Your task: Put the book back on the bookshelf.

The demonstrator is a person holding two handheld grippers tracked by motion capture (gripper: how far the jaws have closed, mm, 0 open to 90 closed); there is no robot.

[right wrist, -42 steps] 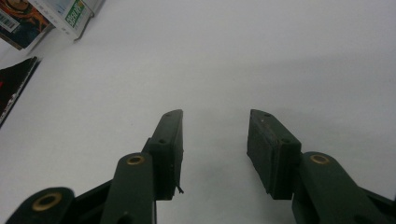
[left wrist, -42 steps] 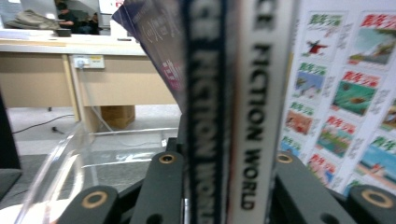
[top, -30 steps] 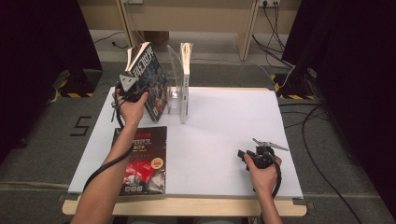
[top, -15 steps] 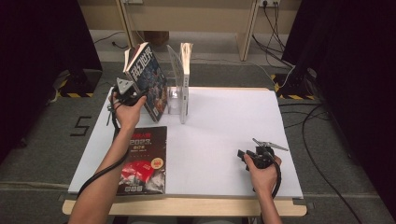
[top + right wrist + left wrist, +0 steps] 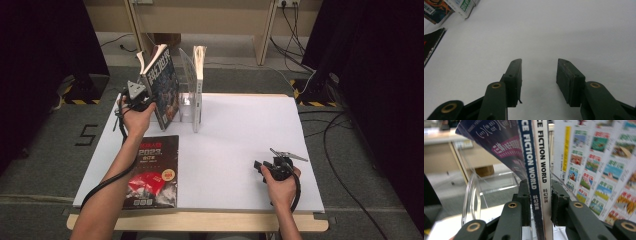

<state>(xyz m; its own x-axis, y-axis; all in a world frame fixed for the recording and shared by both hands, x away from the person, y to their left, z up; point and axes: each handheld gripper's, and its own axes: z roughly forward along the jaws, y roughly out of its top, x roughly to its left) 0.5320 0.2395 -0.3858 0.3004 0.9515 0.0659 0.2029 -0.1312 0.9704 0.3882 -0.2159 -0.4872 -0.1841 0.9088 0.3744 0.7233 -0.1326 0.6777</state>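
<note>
Gripping: left gripper (image 5: 539, 206) has its jaws on the spines of two magazines (image 5: 537, 170) (the log of motion shows in the jaws, which have just been closing); both pads look pressed on the spines.
Magazines: upright and tilted at the rear left of the table (image 5: 240, 145), just beside a clear rack (image 5: 186, 95); their tops are cut off in the left gripper view.
Rack: see-through, so its edges are hard to trace; one more magazine (image 5: 199, 85) stands in it.
Left hand (image 5: 134, 115): wraps the gripper body, so the jaws are hidden in the high view.
Right gripper (image 5: 539, 77): jaws stand wide apart with nothing between them, low over bare table near the front right.
Flat magazine (image 5: 154, 170): lies at the front left, the forearm crossing its left edge.
</note>
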